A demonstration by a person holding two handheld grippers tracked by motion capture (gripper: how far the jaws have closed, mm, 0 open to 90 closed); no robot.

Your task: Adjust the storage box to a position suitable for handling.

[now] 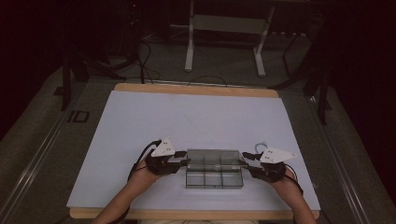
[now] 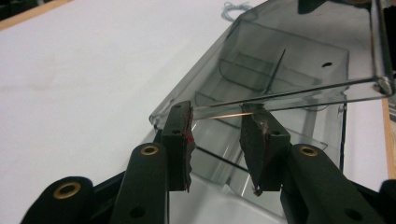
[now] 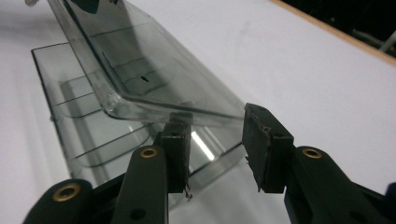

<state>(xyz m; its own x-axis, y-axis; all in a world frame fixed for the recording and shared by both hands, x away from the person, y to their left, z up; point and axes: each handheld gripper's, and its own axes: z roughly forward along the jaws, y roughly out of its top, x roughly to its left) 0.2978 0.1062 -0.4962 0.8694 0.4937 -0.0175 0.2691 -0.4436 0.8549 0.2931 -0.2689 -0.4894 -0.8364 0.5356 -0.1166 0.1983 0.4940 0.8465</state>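
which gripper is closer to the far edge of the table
Neither by much, but the right gripper looks slightly nearer the table's far edge. It sits at the right end of the clear plastic box; the left gripper is at the left end, at almost the same depth.

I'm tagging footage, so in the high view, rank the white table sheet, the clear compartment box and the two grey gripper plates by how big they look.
1. White table sheet, by far the largest.
2. Clear compartment box.
3. The grey plates on the left gripper and right gripper look about alike; I won't rank them.
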